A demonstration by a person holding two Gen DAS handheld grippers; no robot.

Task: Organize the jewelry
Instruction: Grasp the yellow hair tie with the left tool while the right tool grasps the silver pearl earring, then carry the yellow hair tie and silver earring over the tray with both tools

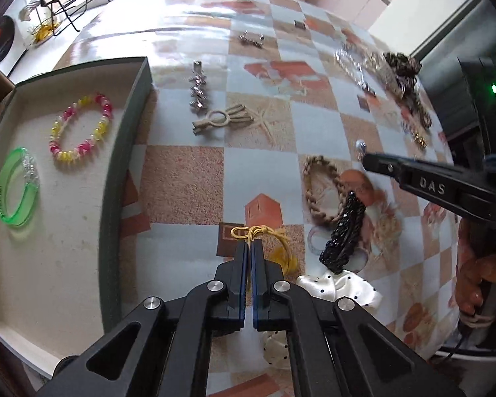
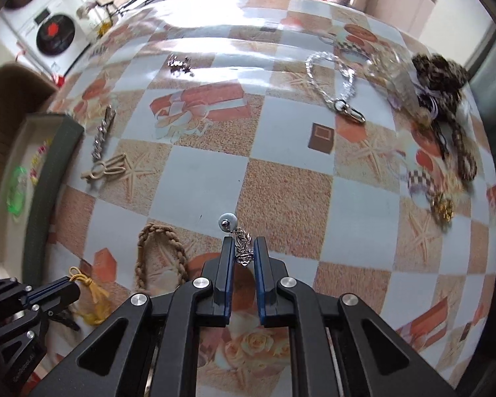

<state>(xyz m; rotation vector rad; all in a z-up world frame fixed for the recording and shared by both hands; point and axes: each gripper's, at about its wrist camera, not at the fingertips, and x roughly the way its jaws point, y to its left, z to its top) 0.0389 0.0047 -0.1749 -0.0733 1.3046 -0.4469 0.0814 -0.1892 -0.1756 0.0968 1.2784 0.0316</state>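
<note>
1. We see the left tool point(image 1: 250, 244) pointing steeply down at the bench point(image 1: 182, 192); its jaws are drawn together and clamped on the yellow tassel cord point(image 1: 258, 231), whose knotted loop shows just past the tips while the tassel hangs to the right of the jaws.
2. The right tool point(image 2: 243, 248) also points steeply down; its blue pads are pinched on a small silver charm earring point(image 2: 243, 248), and the earring's pale round bead point(image 2: 227, 222) sticks out beyond the fingertips.
3. In the left wrist view the right tool comes in from the right edge with a hand point(image 1: 476, 284) on its grip; in the right wrist view the left tool sits at the lower left with the yellow cord at its tips.
4. A green-walled box point(image 1: 129, 152) stands at the left of the bench; inside it lie a pink-and-yellow bead bracelet point(image 1: 81, 129) and a translucent green bangle point(image 1: 18, 192), apart from each other.
5. Near the box's right wall, on the bench, lie a silver crystal clip point(image 1: 198, 87) and just below it a beige hair tie point(image 1: 221, 119).
6. Between the two tools lie a braided tan loop point(image 1: 320, 192), a black sequined clip point(image 1: 344, 231) overlapping its lower right, and a white dotted scrunchie point(image 1: 344, 289) just beside the left tool.
7. Farther right lie a silver chain point(image 2: 334, 79) and a leopard-print scrunchie point(image 2: 439, 76).
</note>
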